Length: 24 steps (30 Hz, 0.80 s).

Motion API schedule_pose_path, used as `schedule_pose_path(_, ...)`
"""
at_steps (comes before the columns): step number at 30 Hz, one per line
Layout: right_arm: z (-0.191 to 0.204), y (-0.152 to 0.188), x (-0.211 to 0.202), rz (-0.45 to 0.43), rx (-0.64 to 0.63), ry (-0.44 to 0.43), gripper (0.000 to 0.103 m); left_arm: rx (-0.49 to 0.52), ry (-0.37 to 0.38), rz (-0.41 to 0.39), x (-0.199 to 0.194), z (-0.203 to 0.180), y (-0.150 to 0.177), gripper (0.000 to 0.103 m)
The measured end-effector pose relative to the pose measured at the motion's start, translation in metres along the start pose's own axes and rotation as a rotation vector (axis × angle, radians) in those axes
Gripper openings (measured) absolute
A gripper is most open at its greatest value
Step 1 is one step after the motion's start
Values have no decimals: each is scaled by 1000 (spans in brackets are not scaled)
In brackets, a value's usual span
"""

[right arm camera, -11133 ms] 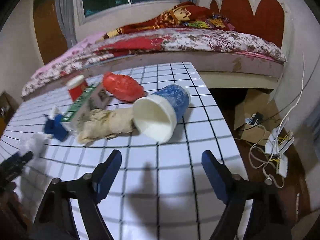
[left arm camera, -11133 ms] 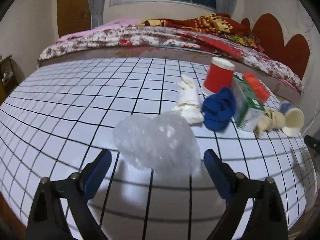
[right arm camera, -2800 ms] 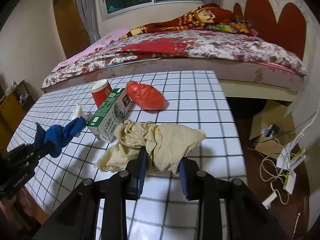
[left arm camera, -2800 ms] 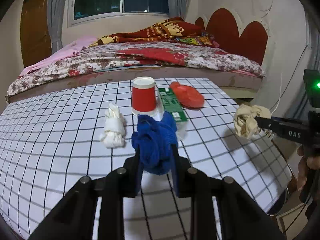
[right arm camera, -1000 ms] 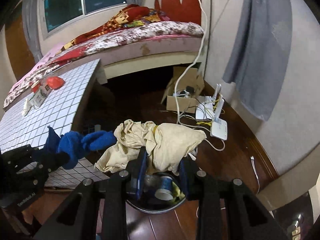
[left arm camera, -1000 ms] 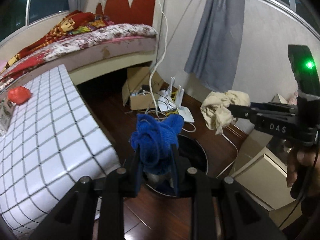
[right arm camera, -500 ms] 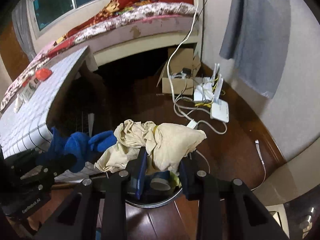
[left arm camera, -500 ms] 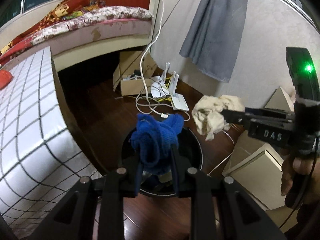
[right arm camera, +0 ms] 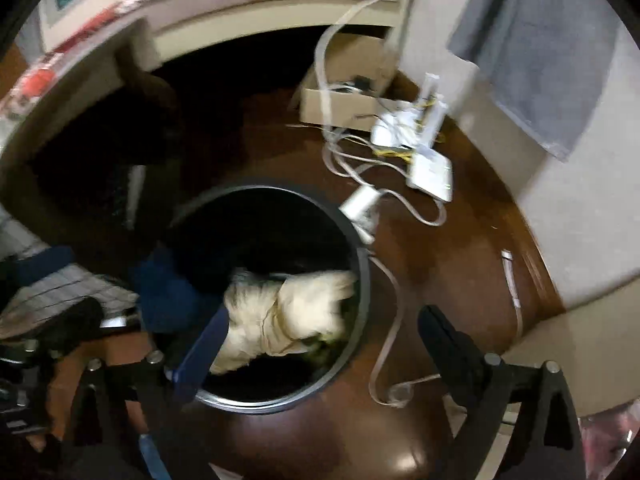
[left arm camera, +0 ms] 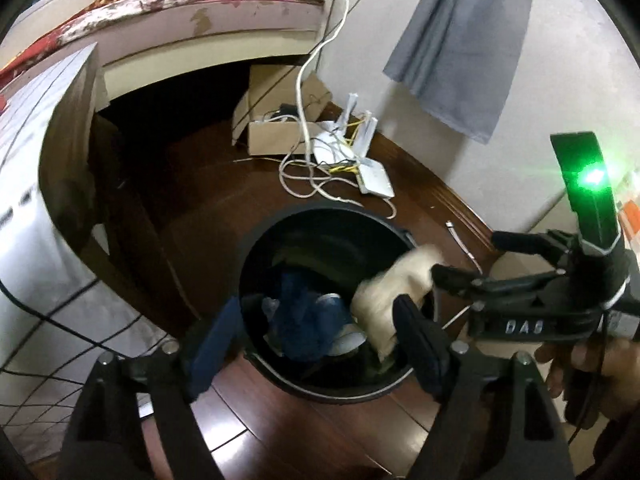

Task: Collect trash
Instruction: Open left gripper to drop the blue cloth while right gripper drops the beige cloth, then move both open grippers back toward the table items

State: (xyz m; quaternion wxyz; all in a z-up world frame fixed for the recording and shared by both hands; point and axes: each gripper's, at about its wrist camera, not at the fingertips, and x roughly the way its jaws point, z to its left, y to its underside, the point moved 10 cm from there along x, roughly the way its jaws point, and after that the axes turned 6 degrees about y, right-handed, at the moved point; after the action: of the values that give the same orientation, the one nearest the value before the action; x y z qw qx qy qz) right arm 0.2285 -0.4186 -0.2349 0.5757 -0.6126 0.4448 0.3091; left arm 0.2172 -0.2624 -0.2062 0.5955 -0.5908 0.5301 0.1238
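Observation:
A round black trash bin [left arm camera: 256, 248] [right arm camera: 360, 280] stands on the dark wood floor. The blue cloth [left arm camera: 308, 320] [right arm camera: 168, 296] and the cream crumpled cloth [left arm camera: 384, 292] [right arm camera: 288, 312] are inside its mouth, blurred, free of both grippers. My left gripper [left arm camera: 320, 340] is open and empty just above the bin's near rim. My right gripper [right arm camera: 320, 344] is open and empty over the bin; it also shows from the side in the left wrist view [left arm camera: 464, 256]. Other trash lies at the bin's bottom.
The white gridded table's edge [left arm camera: 36, 208] is at the left. A cardboard box [left arm camera: 276, 128], white routers [left arm camera: 372, 176] and loose cables [right arm camera: 384, 288] lie on the floor behind and right of the bin. A grey curtain [left arm camera: 460, 40] hangs on the wall.
Both grippers have opened over the bin. The blue cloth and the cream cloth have left the fingers and dropped into the bin. Both cameras have tilted further down.

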Motion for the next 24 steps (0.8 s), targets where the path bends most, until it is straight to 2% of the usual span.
schedule_pose_path(2,-13,4,7,40,26,25,97,-6,-18,8,3,2,5,87)
schedule_pose_path(4,-25,8,10,73,49,56,102,-2,-33,3,4,5,6,93)
schedule_pose_path(7,-35,5,5,61,63,82,102,4,-57,-4,3,7,7,98)
schedule_pose_path(17,-31,-10,-25,3,70,83,102,20,-73,-38,-17,6,-2,98)
schedule_pose_path(24,-20,-15,-52,-39,50,77,102,47,-107,-106,-51,6,-22,98)
